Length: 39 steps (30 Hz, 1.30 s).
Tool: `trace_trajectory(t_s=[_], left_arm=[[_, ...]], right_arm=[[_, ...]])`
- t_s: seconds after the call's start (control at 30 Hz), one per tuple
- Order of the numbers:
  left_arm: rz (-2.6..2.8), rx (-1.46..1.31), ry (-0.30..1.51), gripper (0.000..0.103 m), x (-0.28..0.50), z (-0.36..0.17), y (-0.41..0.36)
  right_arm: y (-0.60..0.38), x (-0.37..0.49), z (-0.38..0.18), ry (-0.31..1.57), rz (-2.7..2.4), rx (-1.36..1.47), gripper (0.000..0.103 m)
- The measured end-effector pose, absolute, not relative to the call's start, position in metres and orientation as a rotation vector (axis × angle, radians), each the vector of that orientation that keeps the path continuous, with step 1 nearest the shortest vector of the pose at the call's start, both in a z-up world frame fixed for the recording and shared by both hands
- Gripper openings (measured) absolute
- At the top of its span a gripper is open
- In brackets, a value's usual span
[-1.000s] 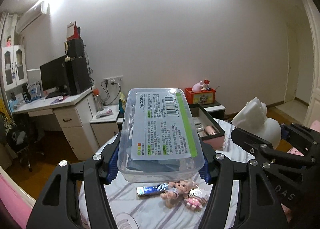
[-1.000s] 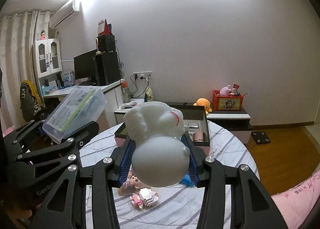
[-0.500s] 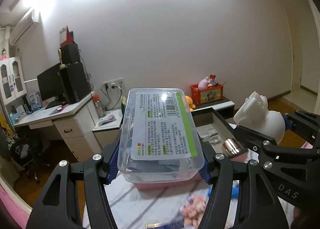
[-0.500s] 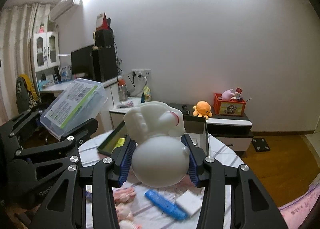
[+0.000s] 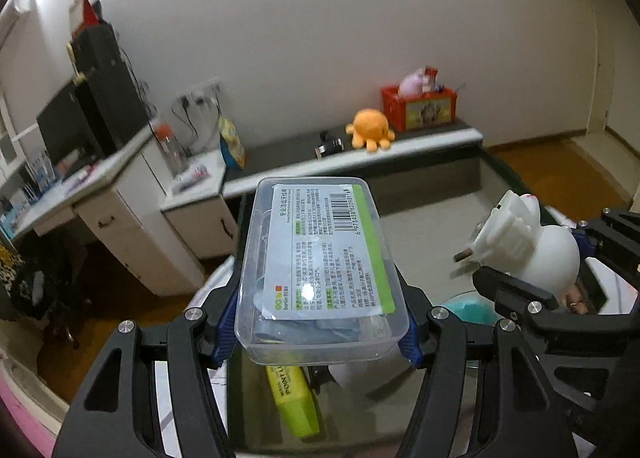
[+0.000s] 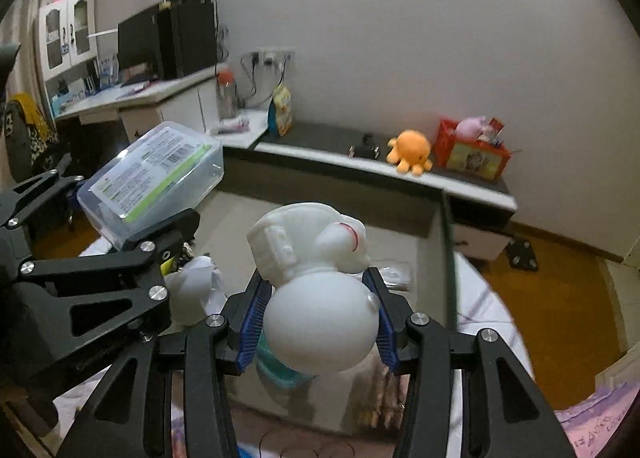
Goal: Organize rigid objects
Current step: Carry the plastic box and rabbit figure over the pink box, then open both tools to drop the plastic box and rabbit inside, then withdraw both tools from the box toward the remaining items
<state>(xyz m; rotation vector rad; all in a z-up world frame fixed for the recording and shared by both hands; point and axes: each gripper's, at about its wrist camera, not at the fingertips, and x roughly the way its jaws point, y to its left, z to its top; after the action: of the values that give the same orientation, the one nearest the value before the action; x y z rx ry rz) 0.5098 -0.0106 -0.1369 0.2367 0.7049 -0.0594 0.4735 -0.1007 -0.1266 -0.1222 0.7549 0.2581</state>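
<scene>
Here we see the left hand-held gripper (image 5: 316,332) clenched on a clear plastic box (image 5: 318,278), its blue pads (image 5: 225,328) pressing the box's two long sides; the box carries a white-and-green printed label and points away from the camera, raised above an open grey tray (image 5: 432,225). To its right, the right hand-held gripper (image 6: 318,320) grasps a white astronaut figure (image 6: 316,286) by its round helmet, the body and backpack projecting forward over the same tray. Below the box we note a yellow-green marker (image 5: 294,398) lying in the tray, with a teal object (image 5: 466,308) near it, too blurred to identify. On the far low shelf (image 6: 360,161) sit an orange plush octopus (image 6: 412,151) and, to its right, a red crate (image 6: 472,151) of toys.
</scene>
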Motion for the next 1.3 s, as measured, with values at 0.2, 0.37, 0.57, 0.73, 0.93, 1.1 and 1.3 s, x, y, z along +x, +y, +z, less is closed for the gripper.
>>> trace_trajectory(t_s=[0.2,0.37,0.57,0.73,0.93,1.1,1.3], left_arm=[[-0.046,0.265,0.752,0.065,0.533,-0.155,-0.016],[0.028,0.262,0.73,0.085,0.534,-0.154,-0.009],[0.022,0.205,0.642,0.101,0.5,-0.121,0.009],[0.026,0.2,0.517,0.103,0.44,-0.083,0.01],[0.015,0.182,0.399,0.103,0.356,-0.057,0.01],[0.02,0.16,0.329,0.103,0.286,-0.052,0.01],[0.024,0.137,0.281,0.103,0.227,-0.059,0.006]], right_arm=[[-0.104,0.497,-0.146,0.833,0.238,-0.11,0.049],[-0.108,0.499,-0.146,0.832,0.221,-0.093,0.062],[-0.12,0.476,-0.115,0.73,0.211,-0.034,0.084],[-0.121,0.425,-0.076,0.613,0.234,-0.028,0.084],[-0.121,0.349,-0.046,0.495,0.251,-0.038,0.084],[-0.121,0.283,-0.039,0.437,0.238,-0.045,0.084],[-0.123,0.216,-0.041,0.385,0.218,-0.027,0.084]])
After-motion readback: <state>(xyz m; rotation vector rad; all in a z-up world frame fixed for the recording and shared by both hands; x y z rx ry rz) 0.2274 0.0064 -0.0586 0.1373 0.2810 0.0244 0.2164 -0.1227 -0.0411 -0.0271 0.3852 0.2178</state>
